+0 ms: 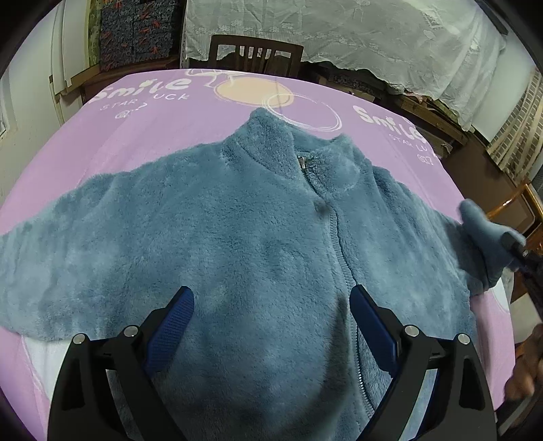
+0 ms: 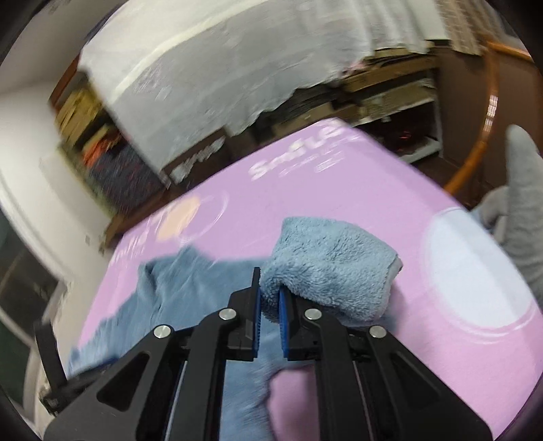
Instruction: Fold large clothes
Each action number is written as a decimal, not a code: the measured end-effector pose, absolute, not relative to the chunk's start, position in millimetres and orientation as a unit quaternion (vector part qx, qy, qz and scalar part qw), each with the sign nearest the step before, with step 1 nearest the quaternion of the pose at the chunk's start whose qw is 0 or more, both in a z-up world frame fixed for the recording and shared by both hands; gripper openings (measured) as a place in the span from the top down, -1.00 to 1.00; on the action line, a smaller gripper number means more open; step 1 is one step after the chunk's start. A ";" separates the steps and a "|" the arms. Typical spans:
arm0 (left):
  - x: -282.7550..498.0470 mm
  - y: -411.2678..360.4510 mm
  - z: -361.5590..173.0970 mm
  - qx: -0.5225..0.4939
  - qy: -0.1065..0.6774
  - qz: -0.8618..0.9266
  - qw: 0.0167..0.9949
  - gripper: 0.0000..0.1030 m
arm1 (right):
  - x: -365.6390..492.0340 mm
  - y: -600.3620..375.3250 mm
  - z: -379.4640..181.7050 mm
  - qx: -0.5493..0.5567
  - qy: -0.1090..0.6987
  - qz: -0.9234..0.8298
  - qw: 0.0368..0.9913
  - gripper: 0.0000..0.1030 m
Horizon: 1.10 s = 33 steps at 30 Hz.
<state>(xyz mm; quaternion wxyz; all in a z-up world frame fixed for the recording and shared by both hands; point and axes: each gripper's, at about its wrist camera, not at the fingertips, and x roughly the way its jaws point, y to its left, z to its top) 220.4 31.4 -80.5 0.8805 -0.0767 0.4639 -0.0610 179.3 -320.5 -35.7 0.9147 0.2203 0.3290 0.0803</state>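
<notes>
A blue fleece zip jacket (image 1: 237,237) lies front up on the pink cloth-covered table (image 1: 152,115), collar at the far side, left sleeve spread out flat. My left gripper (image 1: 271,298) is open and empty, hovering over the jacket's lower chest, its jaws either side of the zipper area. My right gripper (image 2: 269,288) is shut on the cuff of the right sleeve (image 2: 325,257) and holds it lifted above the table. The lifted sleeve also shows in the left wrist view (image 1: 482,230) at the right edge. The right wrist view is motion blurred.
A dark wooden chair (image 1: 254,56) stands behind the table's far edge. Shelves under a white lace cover (image 1: 339,30) fill the back. A wooden chair arm (image 1: 509,200) is beyond the table's right edge. A grey cloth (image 2: 522,203) hangs at the right.
</notes>
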 end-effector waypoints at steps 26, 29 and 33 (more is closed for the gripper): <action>177.6 -99.0 -46.4 0.120 0.383 -0.175 0.899 -0.82 | 141.9 -361.2 -48.4 0.306 0.378 0.143 0.862 0.34; 178.4 -138.1 -51.2 0.161 0.373 -0.206 0.890 -0.82 | 151.5 -369.4 -48.9 0.313 0.369 0.112 0.868 0.62; 180.4 -168.2 -70.1 0.219 0.374 -0.220 0.874 -0.82 | 159.5 -382.1 -63.0 0.335 0.363 0.092 0.865 0.66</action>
